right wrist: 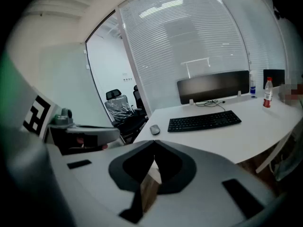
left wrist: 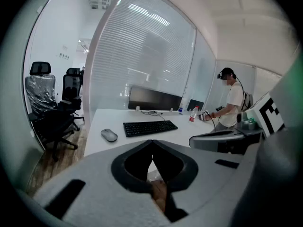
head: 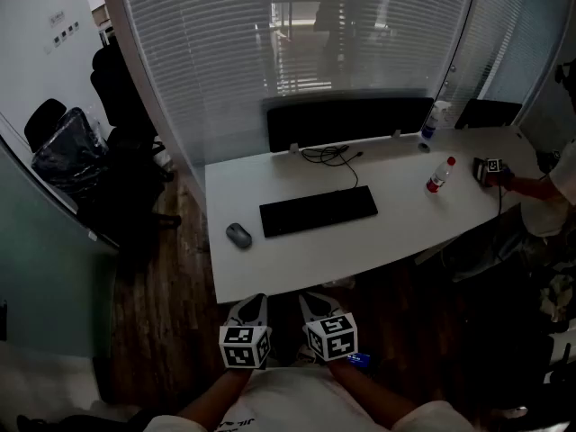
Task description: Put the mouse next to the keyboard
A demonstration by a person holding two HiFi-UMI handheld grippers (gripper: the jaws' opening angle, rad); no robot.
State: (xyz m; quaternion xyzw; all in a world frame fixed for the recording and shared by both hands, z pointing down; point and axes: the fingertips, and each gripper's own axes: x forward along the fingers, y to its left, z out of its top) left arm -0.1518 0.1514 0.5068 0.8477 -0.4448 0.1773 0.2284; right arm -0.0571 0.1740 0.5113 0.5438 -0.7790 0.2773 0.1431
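A grey mouse (head: pixel 238 235) lies on the white desk (head: pixel 306 259), a short way left of the black keyboard (head: pixel 319 211). Both grippers hang side by side in front of the desk's near edge, well short of the mouse. My left gripper (head: pixel 251 309) and right gripper (head: pixel 315 306) have their jaws together with nothing between them. The left gripper view shows the mouse (left wrist: pixel 109 135) and keyboard (left wrist: pixel 150 127) ahead, over the shut left gripper (left wrist: pixel 152 142). The right gripper view shows the mouse (right wrist: pixel 155 129) and keyboard (right wrist: pixel 204 121) beyond the shut right gripper (right wrist: pixel 155 143).
A dark monitor (head: pixel 347 120) stands behind the keyboard with a cable (head: pixel 331 157) on the desk. A red-capped bottle (head: pixel 438 175) stands at the right, where another person's hand (head: pixel 517 183) holds a marked gripper. Office chairs (head: pixel 108 160) stand at the left.
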